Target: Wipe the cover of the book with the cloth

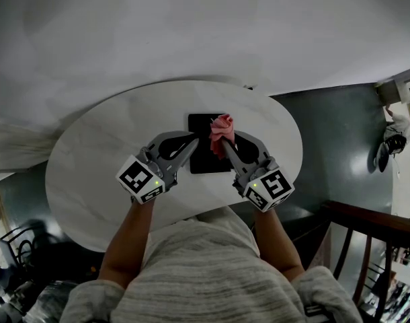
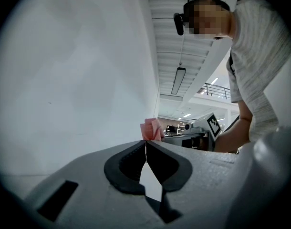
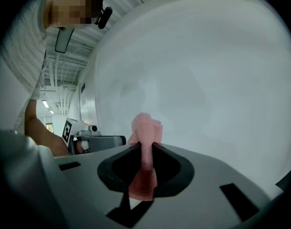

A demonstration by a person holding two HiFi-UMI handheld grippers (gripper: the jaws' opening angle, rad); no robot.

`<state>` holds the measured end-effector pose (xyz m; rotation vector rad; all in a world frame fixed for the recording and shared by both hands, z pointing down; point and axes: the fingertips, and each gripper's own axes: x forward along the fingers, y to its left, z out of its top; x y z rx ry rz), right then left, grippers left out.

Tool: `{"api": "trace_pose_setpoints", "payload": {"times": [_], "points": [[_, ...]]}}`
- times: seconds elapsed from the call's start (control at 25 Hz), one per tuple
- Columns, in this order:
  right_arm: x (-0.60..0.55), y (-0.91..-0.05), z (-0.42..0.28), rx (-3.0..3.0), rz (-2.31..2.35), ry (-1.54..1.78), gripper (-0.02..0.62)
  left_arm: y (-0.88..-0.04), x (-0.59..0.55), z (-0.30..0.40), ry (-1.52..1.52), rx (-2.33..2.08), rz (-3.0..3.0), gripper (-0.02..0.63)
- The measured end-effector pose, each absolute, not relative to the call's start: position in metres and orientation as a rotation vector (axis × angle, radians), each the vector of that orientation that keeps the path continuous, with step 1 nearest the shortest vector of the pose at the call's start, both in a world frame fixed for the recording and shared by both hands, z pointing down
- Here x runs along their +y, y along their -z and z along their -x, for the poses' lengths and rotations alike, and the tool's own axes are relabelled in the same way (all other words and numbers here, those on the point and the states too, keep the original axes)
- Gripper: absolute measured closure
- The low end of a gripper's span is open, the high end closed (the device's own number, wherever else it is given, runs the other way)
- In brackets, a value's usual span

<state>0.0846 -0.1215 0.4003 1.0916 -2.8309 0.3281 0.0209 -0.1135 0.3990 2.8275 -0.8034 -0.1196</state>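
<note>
A black book [image 1: 203, 159] lies flat in the middle of a white oval table [image 1: 104, 140]. My right gripper [image 1: 225, 142] is shut on a bunched pink cloth [image 1: 222, 130], which it holds just over the book's right part. In the right gripper view the cloth [image 3: 145, 137] is pinched between the jaws of the right gripper [image 3: 146, 146] and sticks up past them. My left gripper [image 1: 193, 142] hovers over the book's left part, shut, with nothing between its jaws. The left gripper view shows the left gripper [image 2: 146, 142] with tips touching and the cloth [image 2: 151, 129] beyond them.
The table's front edge runs close to the person's body. A dark floor [image 1: 326, 133] lies to the right, with a wooden railing [image 1: 366, 222] at the lower right. A pale wall [image 1: 191, 25] rises behind the table.
</note>
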Motion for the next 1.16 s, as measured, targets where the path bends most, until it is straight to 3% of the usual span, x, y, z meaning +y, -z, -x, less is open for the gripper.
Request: {"api": "trace_pose_setpoints", "payload": {"times": [1.16], "points": [[-0.120, -0.404, -0.094, -2.791, -1.126, -0.331, 0.541, -0.401, -0.111, -0.023, 0.108, -0.785, -2.831, 0.591]]}}
